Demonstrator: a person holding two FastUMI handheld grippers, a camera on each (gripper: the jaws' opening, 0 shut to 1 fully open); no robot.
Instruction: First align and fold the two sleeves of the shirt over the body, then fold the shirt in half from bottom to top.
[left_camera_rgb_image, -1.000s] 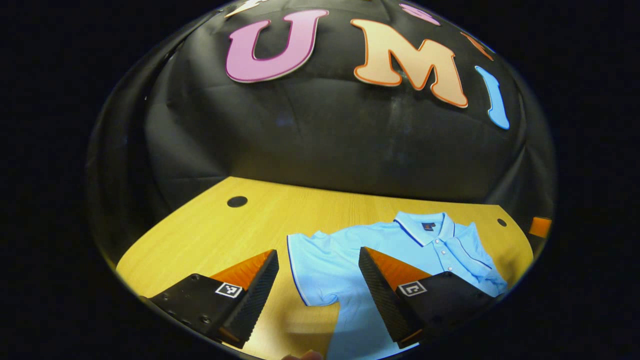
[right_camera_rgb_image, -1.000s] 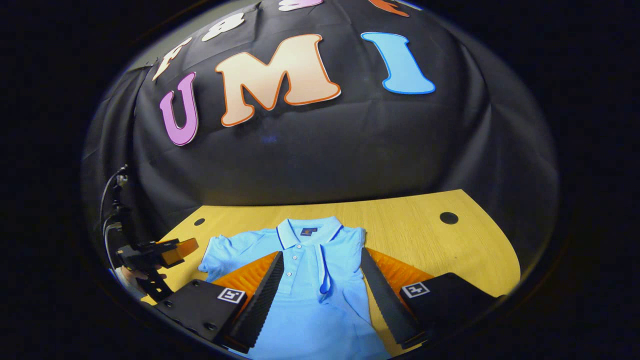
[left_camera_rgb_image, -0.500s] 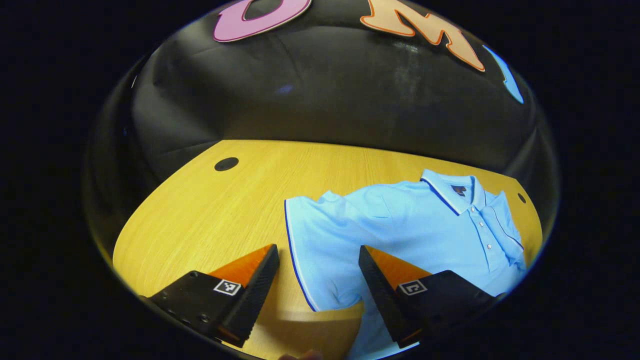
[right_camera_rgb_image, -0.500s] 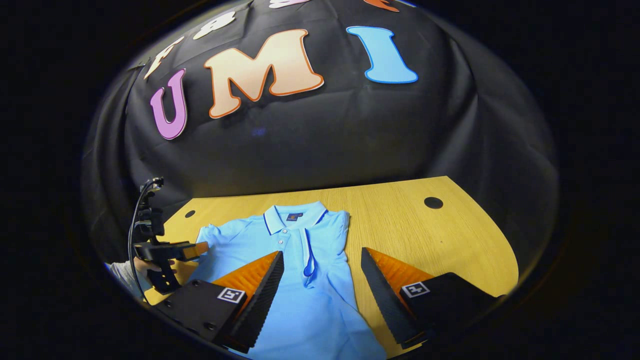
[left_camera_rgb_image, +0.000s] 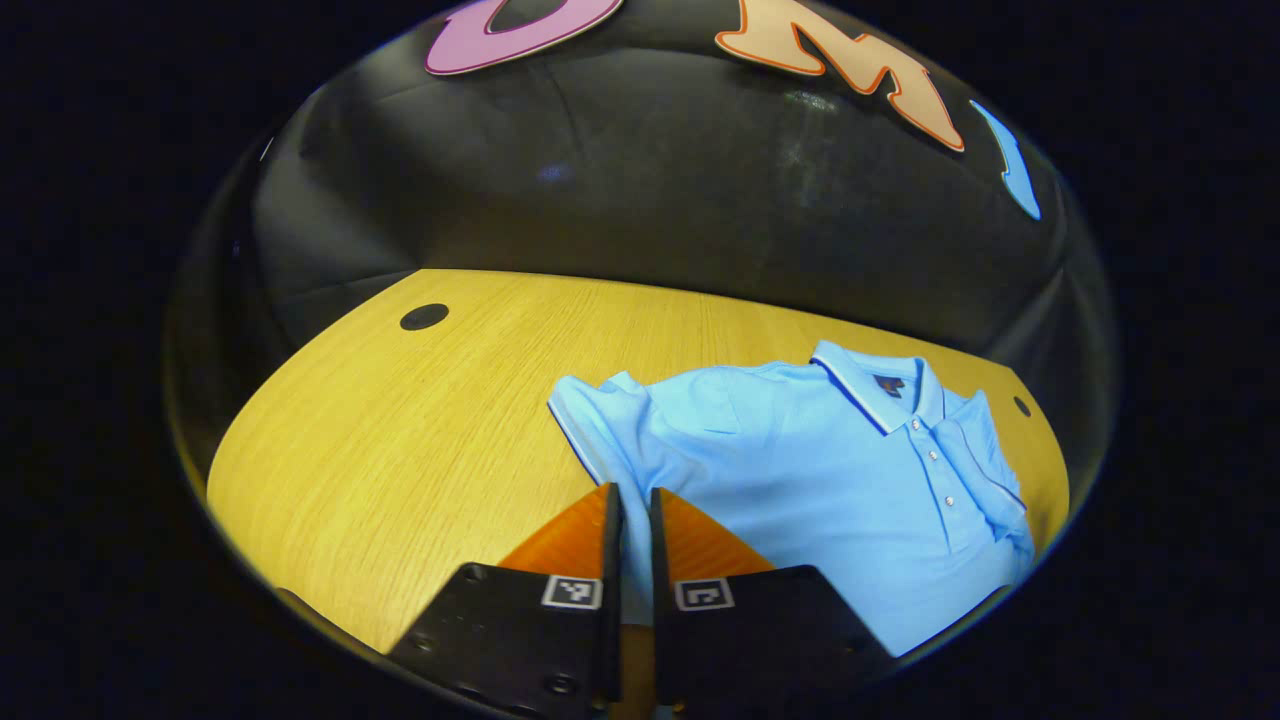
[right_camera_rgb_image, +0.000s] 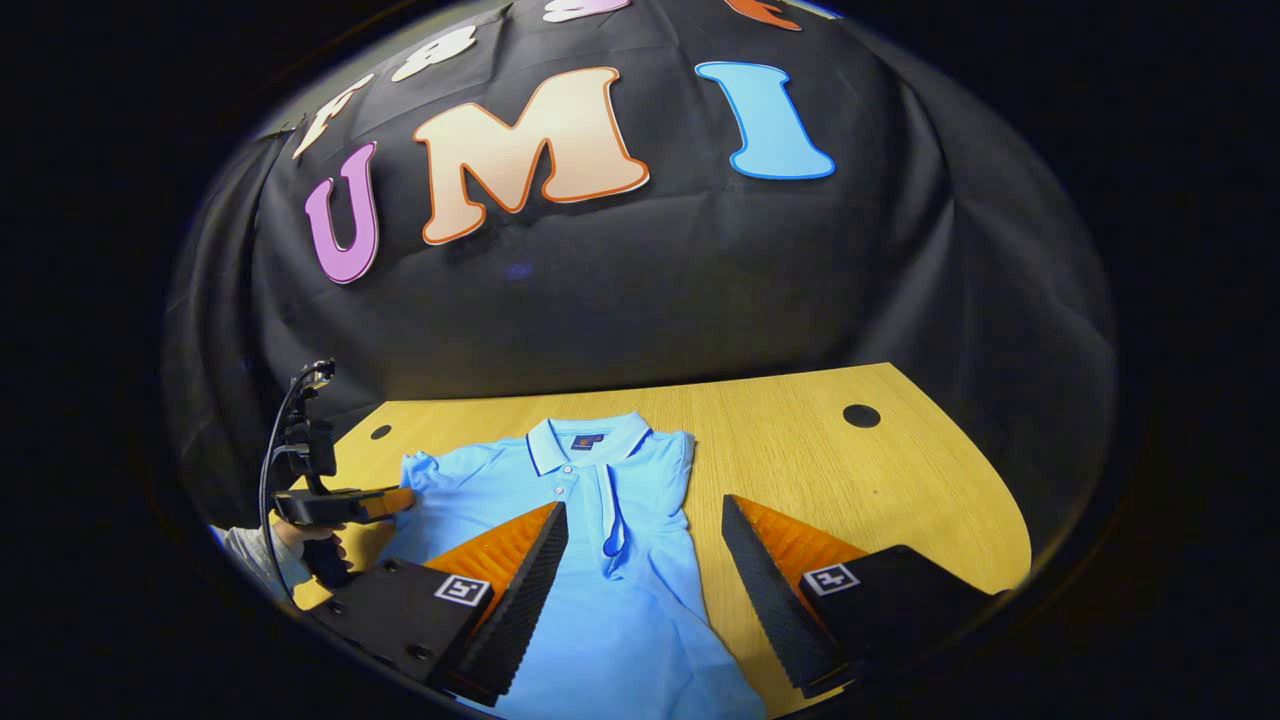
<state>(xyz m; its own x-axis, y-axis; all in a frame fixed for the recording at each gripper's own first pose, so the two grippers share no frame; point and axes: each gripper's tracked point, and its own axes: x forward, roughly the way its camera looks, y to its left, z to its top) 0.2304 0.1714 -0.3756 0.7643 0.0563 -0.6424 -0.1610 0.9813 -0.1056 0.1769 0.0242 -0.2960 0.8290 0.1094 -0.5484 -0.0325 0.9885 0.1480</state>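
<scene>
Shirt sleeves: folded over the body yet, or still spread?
One each. The far sleeve already lies folded over the shirt body; the near sleeve is still spread on the table, pinched by the left gripper.

Black cloth wall (right_camera_rgb_image: 620, 300), wooden table (left_camera_rgb_image: 400, 440)

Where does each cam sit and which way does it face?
Left gripper view: rides the left hand-held gripper, low over the wooden table, facing the polo shirt; own fingers nearly closed at the sleeve.
Right gripper view: rides the right hand-held gripper, fingers apart above the shirt, facing the booth wall; the left gripper and its holding hand show farther off.
Shared: shirt, table, wall.
</scene>
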